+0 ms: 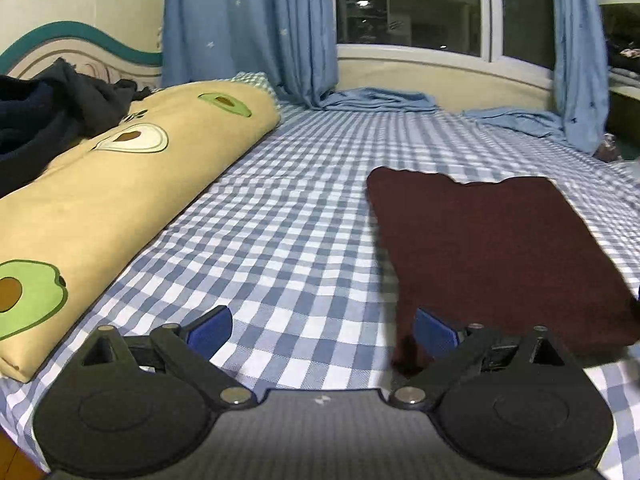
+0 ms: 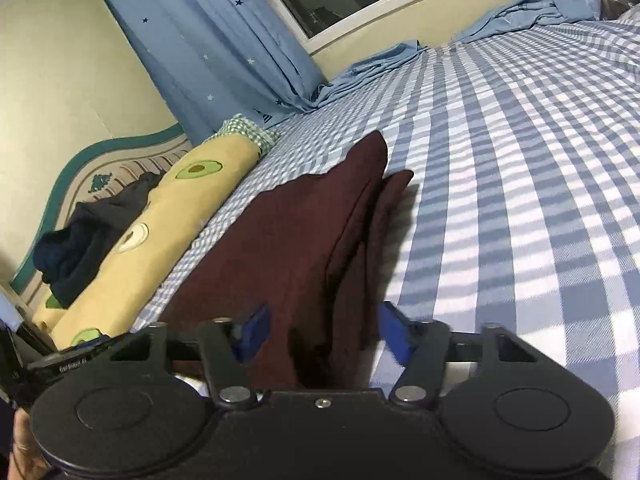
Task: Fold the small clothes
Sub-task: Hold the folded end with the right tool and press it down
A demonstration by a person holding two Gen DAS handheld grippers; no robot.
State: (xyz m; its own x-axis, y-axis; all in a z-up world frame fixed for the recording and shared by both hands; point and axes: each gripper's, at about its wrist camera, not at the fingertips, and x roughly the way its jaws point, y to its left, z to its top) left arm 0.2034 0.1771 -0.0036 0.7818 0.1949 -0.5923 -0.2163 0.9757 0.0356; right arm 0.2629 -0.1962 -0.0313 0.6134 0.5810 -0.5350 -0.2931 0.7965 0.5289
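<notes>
1. Folding looks nearly finished, I judge: the dark red garment point(image 1: 500, 256) lies flat on the bed point(image 1: 288, 216), doubled into a neat block.
2. My left claw point(image 1: 322, 330) stands wide open and holds nothing; the near left corner of the garment lies just under its right pad.
3. My right claw point(image 2: 324, 330) is about half open. A fold of the garment point(image 2: 288, 248) rises between the pads, but I see no pad pressing on it, so I take it as released.
4. The next move, I think, calls for one more fold or for a smoothing of the right edge, where two layers stick out unevenly.
5. Left of the garment lies a yellow avocado-print pillow point(image 1: 120, 184) with dark clothes point(image 1: 48, 120) on it.
6. Behind the bed hang blue curtains point(image 1: 248, 28) beside a dark window point(image 1: 408, 8).
</notes>
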